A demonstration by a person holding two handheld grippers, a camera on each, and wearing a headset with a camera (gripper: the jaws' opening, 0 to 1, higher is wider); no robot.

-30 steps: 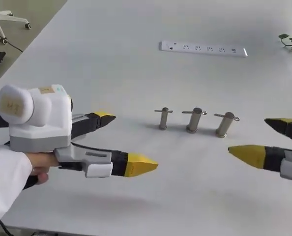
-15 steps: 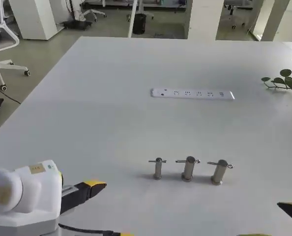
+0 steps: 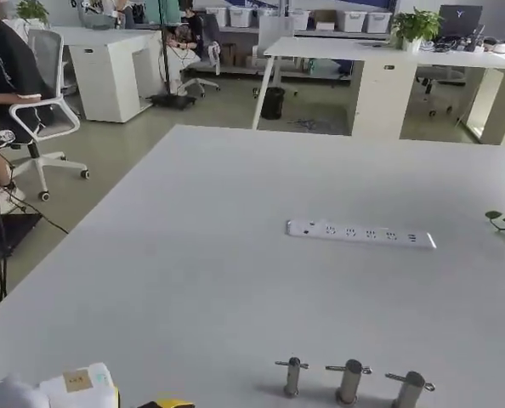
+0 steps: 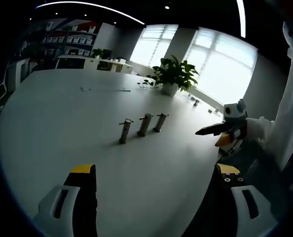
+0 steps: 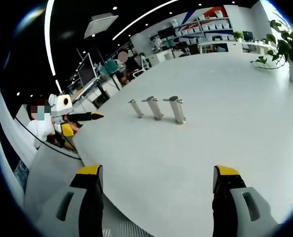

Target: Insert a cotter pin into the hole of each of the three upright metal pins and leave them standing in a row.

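Metal pins (image 3: 349, 384), three in all, stand upright in a row on the white table (image 3: 193, 255), each with a cotter pin (image 3: 335, 369) crosswise through its top; a power strip (image 3: 360, 234) lies well behind them; left gripper (image 4: 155, 170) and right gripper (image 5: 159, 172) both gape wide, holding nothing, well apart from the pins.
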